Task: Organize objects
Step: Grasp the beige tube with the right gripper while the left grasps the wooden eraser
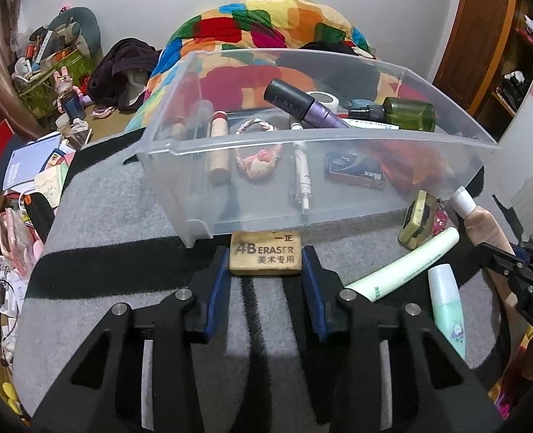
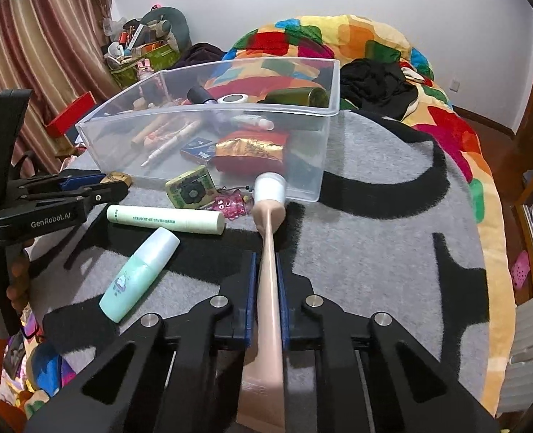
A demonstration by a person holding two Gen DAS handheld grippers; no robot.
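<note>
A clear plastic bin [image 1: 338, 202] [image 2: 302, 173] stands on a grey and black mat and holds several small items. My left gripper [image 1: 265, 258] is shut on a tan 4B eraser [image 1: 264, 257] just in front of the bin's near wall; it also shows in the right wrist view [image 2: 117, 180]. My right gripper [image 2: 267, 270] is shut on a beige squeeze tube with a white cap [image 2: 269, 238], cap pointing at the bin. The tube also shows at the right of the left wrist view [image 1: 483, 223].
On the mat lie a pale green tube [image 2: 165, 219] [image 1: 407, 267], a mint bottle [image 2: 138, 274] [image 1: 446, 310], a small green tin [image 2: 190, 189] [image 1: 416, 222] and a pink charm [image 2: 230, 205]. A colourful quilt [image 2: 446, 119] lies behind. Clutter sits at the left [image 1: 32, 166].
</note>
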